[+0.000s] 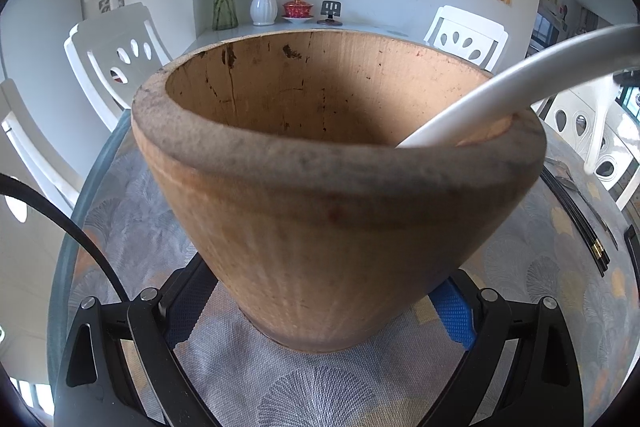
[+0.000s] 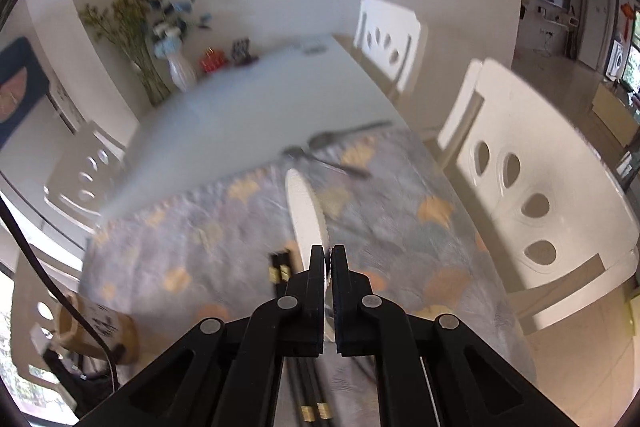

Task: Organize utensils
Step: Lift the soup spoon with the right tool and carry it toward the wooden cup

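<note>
A tan wooden holder (image 1: 312, 211) fills the left wrist view, standing upright on the patterned cloth. My left gripper (image 1: 320, 307) is shut on its base, one blue pad (image 1: 454, 315) against each side. A white spoon handle (image 1: 520, 83) leans out of the holder over its right rim. In the right wrist view my right gripper (image 2: 328, 255) is shut on another white spoon (image 2: 306, 215), seen edge-on and held above the table. Black chopsticks (image 2: 280, 269) with gold bands lie under that gripper. The holder (image 2: 92, 327) sits far to its lower left.
A metal spoon (image 2: 344, 135) and fork (image 2: 320, 159) lie at the far edge of the patterned cloth (image 2: 400, 227). The chopsticks (image 1: 580, 223) lie right of the holder. White chairs (image 2: 540, 195) ring the table. Vases (image 1: 263, 3) and a red cup stand at the far end.
</note>
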`<state>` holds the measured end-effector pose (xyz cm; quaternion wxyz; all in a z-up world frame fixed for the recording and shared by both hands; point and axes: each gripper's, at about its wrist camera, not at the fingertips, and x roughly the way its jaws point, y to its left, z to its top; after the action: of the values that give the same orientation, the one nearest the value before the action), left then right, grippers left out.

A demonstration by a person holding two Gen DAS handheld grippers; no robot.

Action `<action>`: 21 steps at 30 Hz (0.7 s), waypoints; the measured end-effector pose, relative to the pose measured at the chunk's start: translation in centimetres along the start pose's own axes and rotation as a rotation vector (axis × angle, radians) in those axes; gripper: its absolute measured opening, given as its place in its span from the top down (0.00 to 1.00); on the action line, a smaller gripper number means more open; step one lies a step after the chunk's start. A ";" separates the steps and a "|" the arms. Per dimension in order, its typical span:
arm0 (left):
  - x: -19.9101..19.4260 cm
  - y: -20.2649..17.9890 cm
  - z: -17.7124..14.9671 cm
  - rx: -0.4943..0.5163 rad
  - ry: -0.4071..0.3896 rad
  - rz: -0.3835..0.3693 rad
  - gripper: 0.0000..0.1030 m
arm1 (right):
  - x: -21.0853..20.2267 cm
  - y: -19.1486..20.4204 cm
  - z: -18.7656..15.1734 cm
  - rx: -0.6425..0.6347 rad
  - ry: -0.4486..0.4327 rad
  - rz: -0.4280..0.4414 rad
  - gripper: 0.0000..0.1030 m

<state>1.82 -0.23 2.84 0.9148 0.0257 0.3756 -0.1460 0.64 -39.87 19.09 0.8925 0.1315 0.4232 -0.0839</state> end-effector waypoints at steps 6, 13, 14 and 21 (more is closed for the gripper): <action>0.0 0.0 0.0 0.001 0.000 0.001 0.07 | -4.0 5.1 0.9 -0.060 -0.067 0.076 0.97; 0.0 0.0 0.0 0.000 0.000 0.000 0.07 | -7.8 12.8 1.5 -0.163 -0.123 0.210 0.97; 0.0 0.0 0.0 0.000 0.000 0.000 0.07 | -8.4 14.2 1.5 -0.180 -0.132 0.237 0.97; 0.0 0.0 0.0 0.000 0.000 0.000 0.07 | -10.7 21.5 0.9 -0.258 -0.167 0.406 0.97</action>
<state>1.84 -0.23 2.86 0.9148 0.0258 0.3756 -0.1459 0.20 -19.32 31.50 0.9322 0.0916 0.3203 0.1412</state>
